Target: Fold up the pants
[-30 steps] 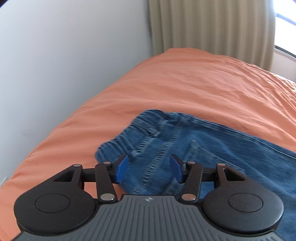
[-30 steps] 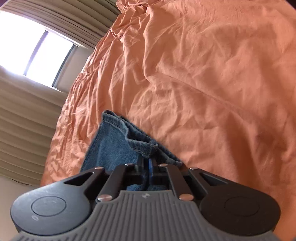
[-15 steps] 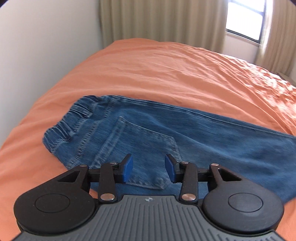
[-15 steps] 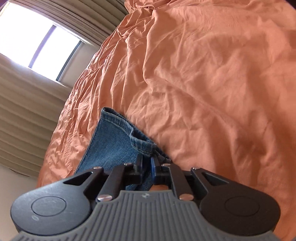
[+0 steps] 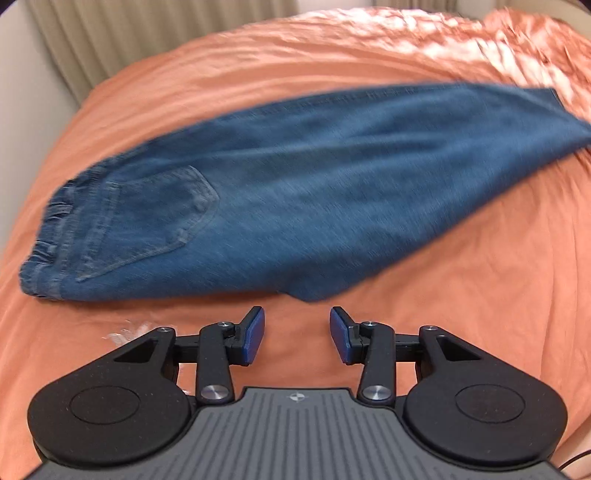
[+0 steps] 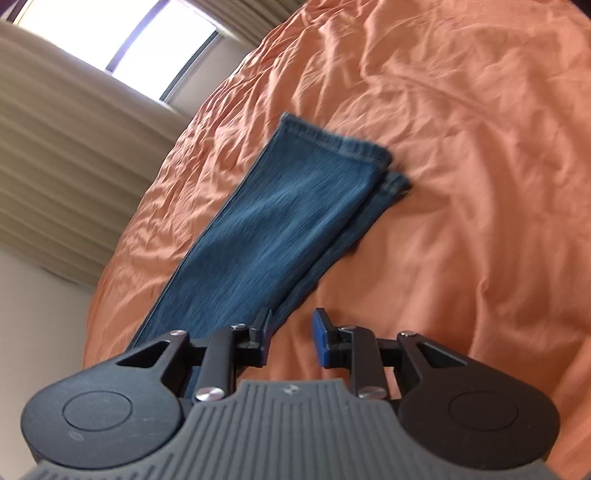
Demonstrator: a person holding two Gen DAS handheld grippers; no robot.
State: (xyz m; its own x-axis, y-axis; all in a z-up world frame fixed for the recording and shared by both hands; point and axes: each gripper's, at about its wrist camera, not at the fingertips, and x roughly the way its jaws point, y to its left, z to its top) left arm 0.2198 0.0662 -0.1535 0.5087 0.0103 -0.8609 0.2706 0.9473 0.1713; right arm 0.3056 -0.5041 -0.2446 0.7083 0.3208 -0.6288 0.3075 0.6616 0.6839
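Observation:
Blue denim pants [image 5: 280, 192] lie flat on the orange bed, folded lengthwise with one leg on the other. The waistband is at the left and the back pocket faces up. My left gripper [image 5: 297, 334] is open and empty, just off the pants' near edge. In the right wrist view the pant legs [image 6: 280, 225] stretch away to the two stacked cuffs. My right gripper [image 6: 291, 338] is open and empty, over the legs' right edge.
The orange bedsheet [image 5: 461, 295] is wrinkled all around the pants and also shows in the right wrist view [image 6: 461, 184]. Beige curtains [image 6: 55, 166] and a bright window [image 6: 122, 33] stand beyond the bed. A pale wall [image 5: 22, 81] borders the left side.
My right gripper opened, let go of the cuffs and pulled back along the legs. My left gripper drew back from the waistband to the pants' near edge, still open.

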